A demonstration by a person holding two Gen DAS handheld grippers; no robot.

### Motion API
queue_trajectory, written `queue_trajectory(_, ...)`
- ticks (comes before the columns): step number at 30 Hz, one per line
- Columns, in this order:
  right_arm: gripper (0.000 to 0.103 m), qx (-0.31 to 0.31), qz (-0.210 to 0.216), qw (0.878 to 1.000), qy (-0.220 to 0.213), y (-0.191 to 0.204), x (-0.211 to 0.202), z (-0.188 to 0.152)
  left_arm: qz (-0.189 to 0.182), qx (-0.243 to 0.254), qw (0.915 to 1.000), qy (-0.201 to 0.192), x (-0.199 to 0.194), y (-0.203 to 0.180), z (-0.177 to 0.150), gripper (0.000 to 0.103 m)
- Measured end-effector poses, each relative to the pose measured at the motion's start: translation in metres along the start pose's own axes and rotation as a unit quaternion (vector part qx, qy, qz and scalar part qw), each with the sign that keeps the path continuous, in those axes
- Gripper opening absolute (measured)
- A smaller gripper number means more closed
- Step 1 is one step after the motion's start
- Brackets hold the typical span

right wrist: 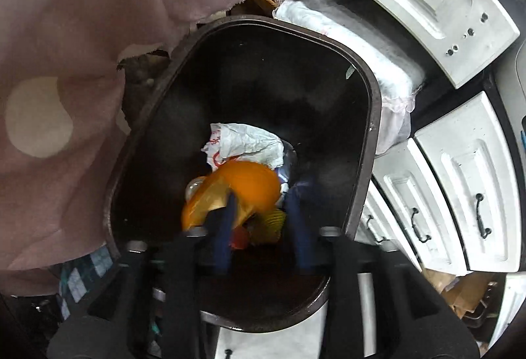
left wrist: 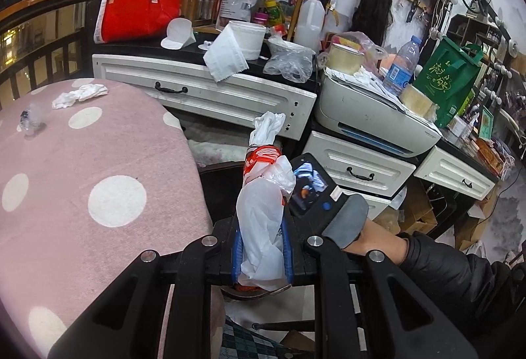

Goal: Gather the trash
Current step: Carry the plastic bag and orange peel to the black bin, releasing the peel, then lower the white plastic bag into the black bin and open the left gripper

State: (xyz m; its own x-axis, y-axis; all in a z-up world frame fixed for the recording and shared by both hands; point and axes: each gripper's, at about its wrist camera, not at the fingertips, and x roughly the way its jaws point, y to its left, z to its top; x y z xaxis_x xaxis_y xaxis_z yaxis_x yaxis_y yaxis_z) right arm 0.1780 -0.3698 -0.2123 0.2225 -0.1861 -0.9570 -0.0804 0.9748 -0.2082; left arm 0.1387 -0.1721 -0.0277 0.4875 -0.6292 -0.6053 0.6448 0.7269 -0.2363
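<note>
Left claw [left wrist: 263, 247] clamped on a white plastic bag [left wrist: 261, 227]. Right claw [right wrist: 259, 224] stands wide above the black bin [right wrist: 371, 115]; an orange wrapper [right wrist: 243, 188] lies loose between its fingers.

A plastic bag [left wrist: 263, 221] sits between the left gripper [left wrist: 262, 255] fingers; a crumpled tissue [left wrist: 80, 95] lies on the cloth [left wrist: 98, 161] ahead-left. Below the right gripper [right wrist: 259, 227], a bin [right wrist: 368, 115] holds a wrapper [right wrist: 236, 191] and crumpled paper [right wrist: 246, 142].

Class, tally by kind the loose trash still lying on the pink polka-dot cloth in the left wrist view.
Crumpled white tissue: 1
Clear crumpled plastic wrapper: 1
Total: 2
</note>
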Motion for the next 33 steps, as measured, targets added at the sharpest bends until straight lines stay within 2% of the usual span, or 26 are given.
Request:
queue_trajectory(1,0.074,-0.002,-0.006,1.0,-0.006,0.001,-0.002,-0.001,-0.002,0.0,1.0,0.002,0.001,-0.001,0.0,0.018)
queue_trajectory(2,0.076,-0.006,-0.011,1.0,-0.017,0.002,-0.006,-0.002,-0.003,0.0,1.0,0.003,0.002,-0.002,-0.001,0.018)
queue_trajectory(6,0.076,0.001,-0.008,1.0,-0.023,-0.002,-0.014,-0.007,-0.013,-0.006,0.9998,0.01,0.008,-0.002,-0.002,0.018)
queue_trajectory(11,0.076,0.044,0.005,0.998,-0.052,-0.019,-0.04,-0.018,-0.024,-0.012,0.9995,0.019,0.017,-0.006,-0.002,0.018)
queue_trajectory(19,0.077,0.139,0.015,0.981,-0.137,-0.063,-0.095,-0.036,-0.04,-0.009,0.9979,0.05,0.046,-0.017,-0.003,0.018)
queue_trajectory(25,0.079,0.19,0.02,0.964,-0.184,-0.087,-0.13,-0.046,-0.028,0.011,0.9964,0.08,0.074,-0.026,-0.009,0.018)
queue_trajectory(33,0.08,0.203,0.035,0.959,-0.194,-0.093,-0.137,-0.055,0.002,0.038,0.9931,0.111,0.106,-0.035,-0.017,0.018)
